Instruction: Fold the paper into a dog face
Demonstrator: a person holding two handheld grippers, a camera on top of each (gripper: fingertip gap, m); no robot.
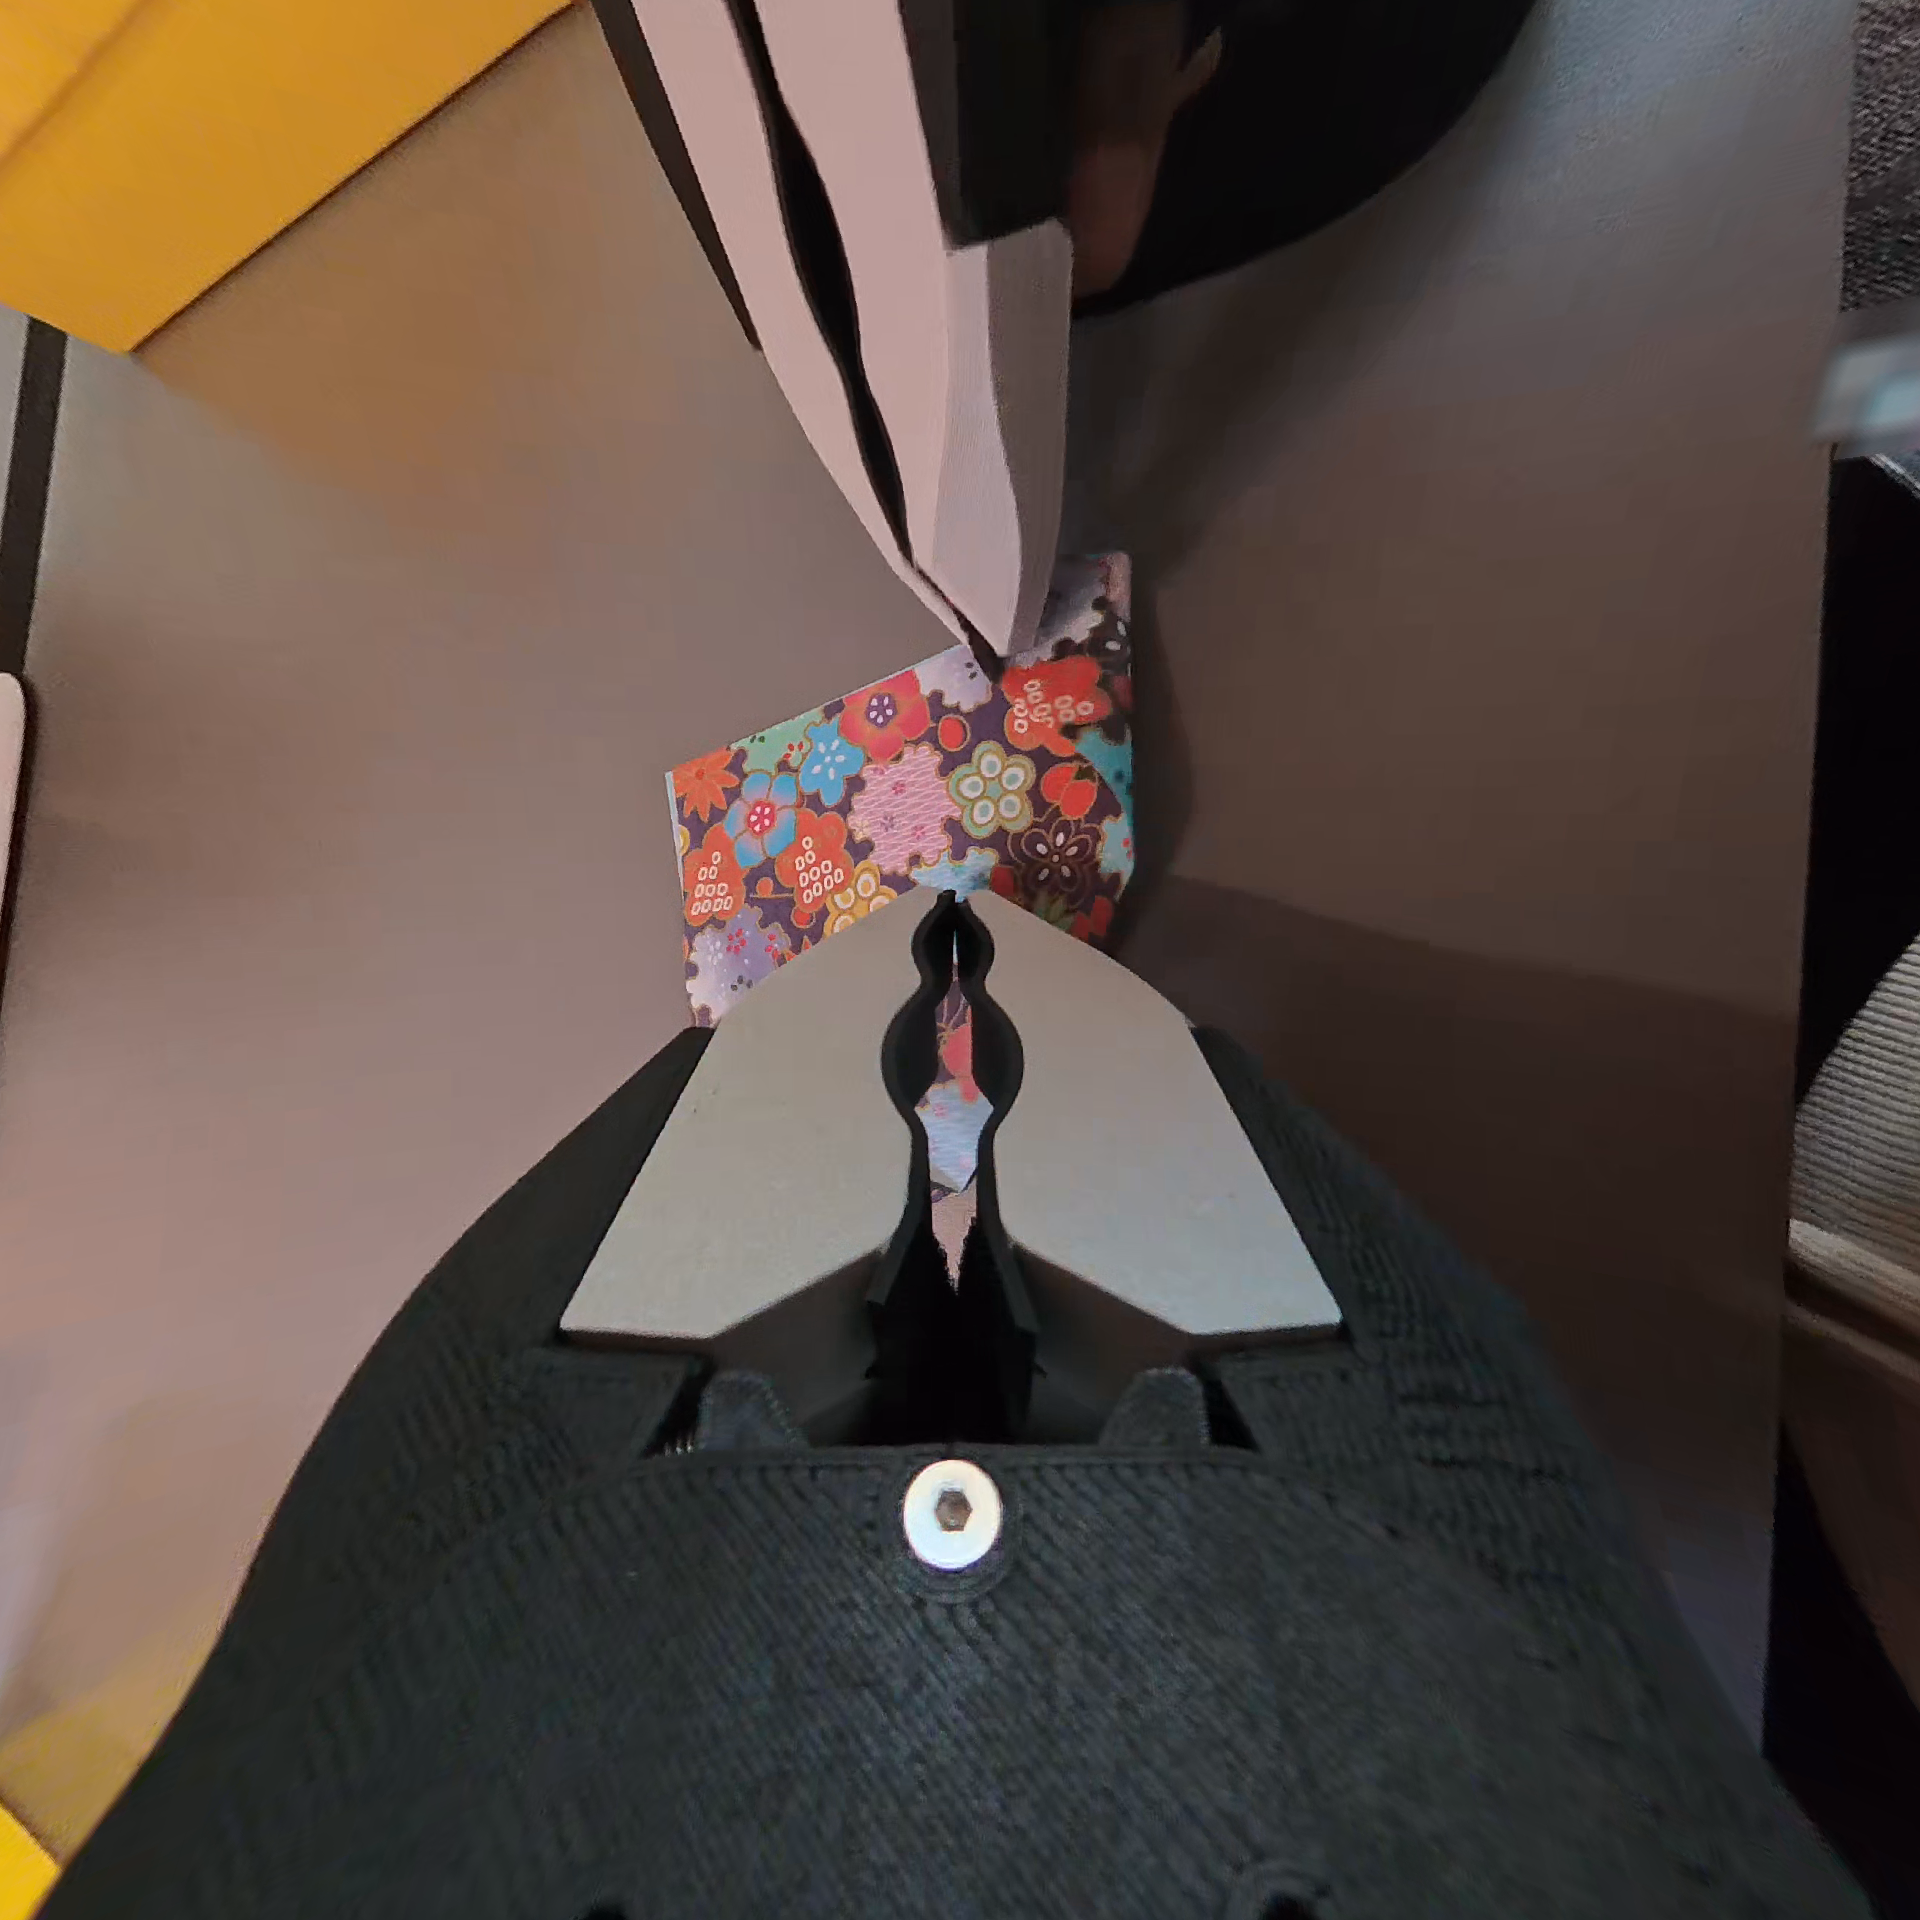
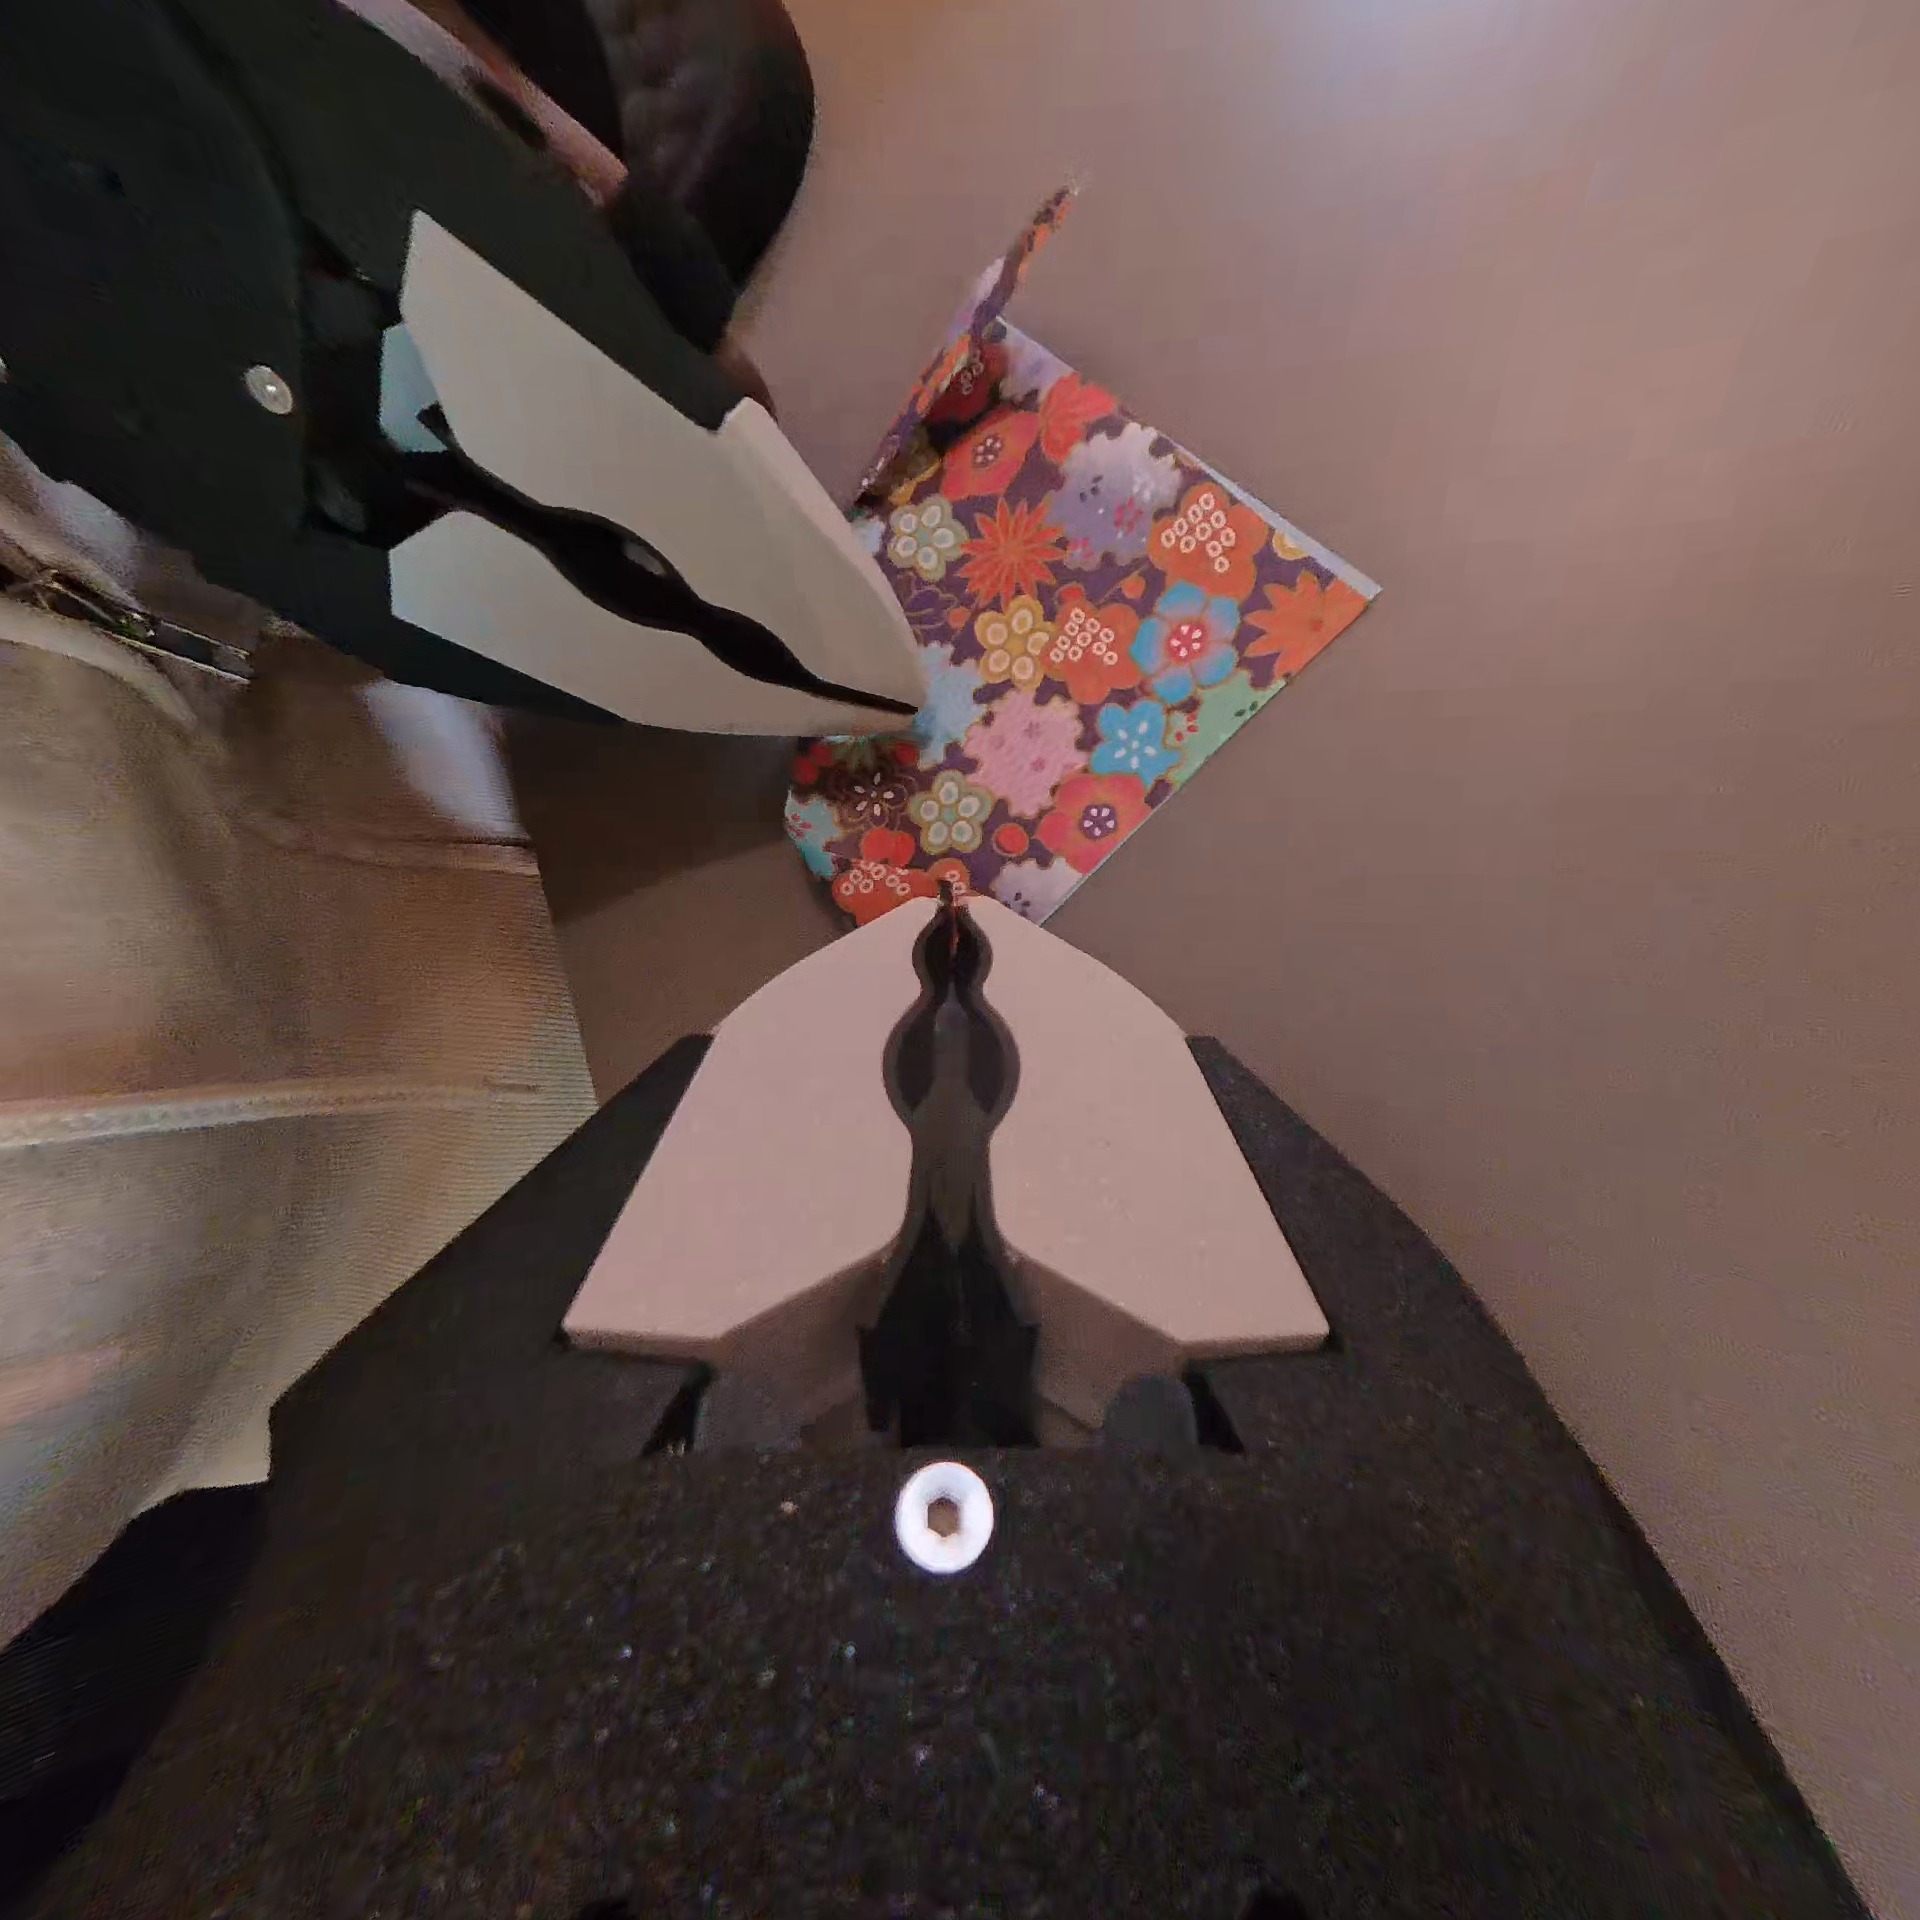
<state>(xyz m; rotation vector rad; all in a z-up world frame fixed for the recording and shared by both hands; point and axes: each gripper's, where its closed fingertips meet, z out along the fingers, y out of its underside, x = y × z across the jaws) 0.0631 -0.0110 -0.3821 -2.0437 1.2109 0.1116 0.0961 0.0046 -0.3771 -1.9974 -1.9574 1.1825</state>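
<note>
Floral-print origami paper [image 1: 914, 800] lies folded on the matte beige tabletop [image 1: 364, 727], 1 flap standing up, both left gripper [image 1: 951, 904] and right gripper [image 2: 948, 896] jaws pressed together, each pinching a paper edge.

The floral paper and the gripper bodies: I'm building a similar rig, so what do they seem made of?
The floral paper looks like thin printed origami paper, matte: sharp creases, a flap standing up, a pale edge. The left gripper and right gripper bodies look like black 3D-printed plastic, given fine layer lines; their pale fingers seem smooth matte plastic, though I can't be sure.
</note>
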